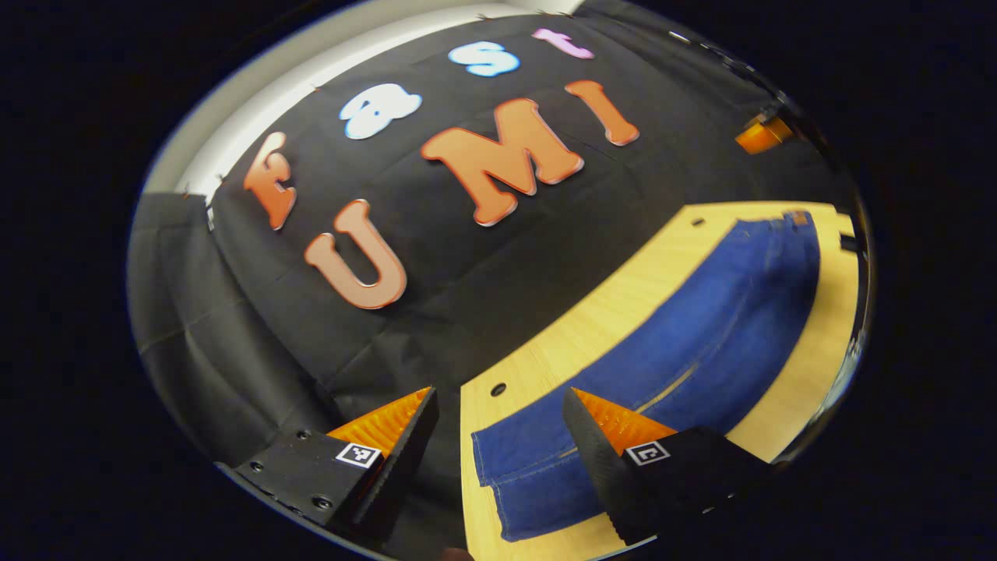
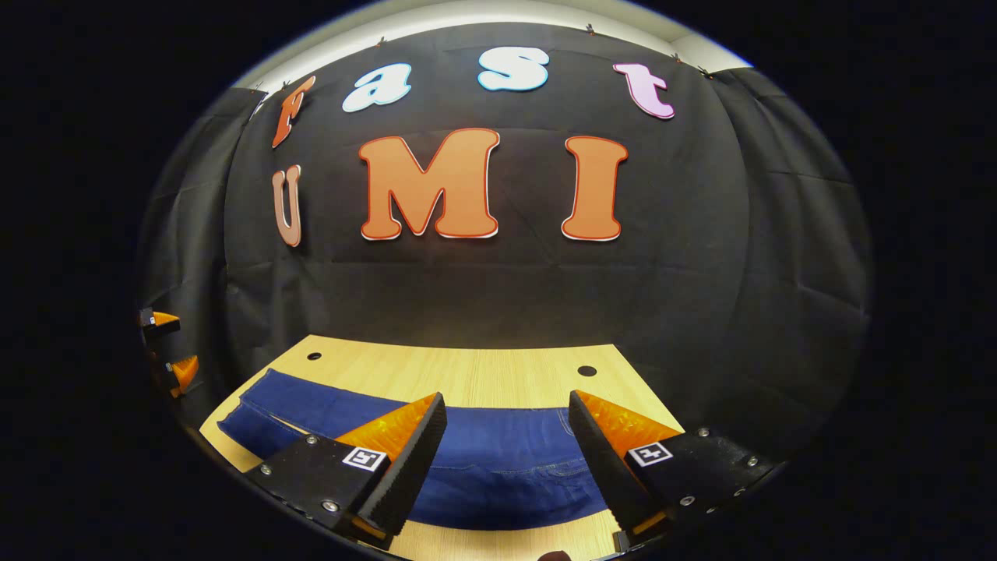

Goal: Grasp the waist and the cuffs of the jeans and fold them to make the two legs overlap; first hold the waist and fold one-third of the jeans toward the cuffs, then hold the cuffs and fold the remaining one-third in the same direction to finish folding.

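Dark blue jeans (image 1: 685,351) lie flat as one long band on the light wooden table (image 1: 576,327). In the left gripper view the cuff end lies close under my left gripper (image 1: 498,393), and the waist end reaches the far right. My left gripper is open, above the table's edge, with nothing between its fingers. In the right gripper view the jeans (image 2: 498,460) run left to right, with the pocket stitching just beyond my right gripper (image 2: 505,399). That gripper is also open and holds nothing. The left gripper (image 2: 167,343) shows small at the far left.
The black cloth wall stands close behind the table. Small round holes (image 2: 586,371) mark the table top near its back edge. A strip of bare wood (image 2: 467,374) runs between the jeans and the wall. The other gripper (image 1: 762,134) shows at the upper right in the left gripper view.
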### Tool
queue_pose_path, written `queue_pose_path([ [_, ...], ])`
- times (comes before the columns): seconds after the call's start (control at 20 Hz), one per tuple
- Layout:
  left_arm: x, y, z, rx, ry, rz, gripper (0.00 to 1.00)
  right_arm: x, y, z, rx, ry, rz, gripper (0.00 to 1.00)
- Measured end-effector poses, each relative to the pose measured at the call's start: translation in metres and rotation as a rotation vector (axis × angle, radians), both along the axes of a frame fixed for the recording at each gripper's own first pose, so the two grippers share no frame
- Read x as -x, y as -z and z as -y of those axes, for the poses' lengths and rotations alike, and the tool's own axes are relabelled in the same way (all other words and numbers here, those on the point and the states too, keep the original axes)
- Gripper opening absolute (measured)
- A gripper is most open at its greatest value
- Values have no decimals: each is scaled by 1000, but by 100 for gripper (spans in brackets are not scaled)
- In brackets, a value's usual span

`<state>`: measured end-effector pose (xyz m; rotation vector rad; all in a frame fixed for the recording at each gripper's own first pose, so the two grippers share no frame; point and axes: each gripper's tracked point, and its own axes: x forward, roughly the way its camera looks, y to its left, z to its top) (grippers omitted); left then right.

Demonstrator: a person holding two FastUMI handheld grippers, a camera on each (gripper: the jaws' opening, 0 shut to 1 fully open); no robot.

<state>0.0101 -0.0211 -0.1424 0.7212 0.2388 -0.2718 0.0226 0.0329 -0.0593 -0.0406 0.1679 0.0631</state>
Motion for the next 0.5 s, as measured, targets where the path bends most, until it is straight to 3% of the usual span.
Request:
queue_pose_path([
  [0.2, 19, 71, 6, -216, 85, -111, 99, 2, 15, 7, -3, 11, -44, 97],
  [0.5, 36, 176, -9, -389, 140, -279, 99, 12, 37, 21, 37, 40, -110, 97],
])
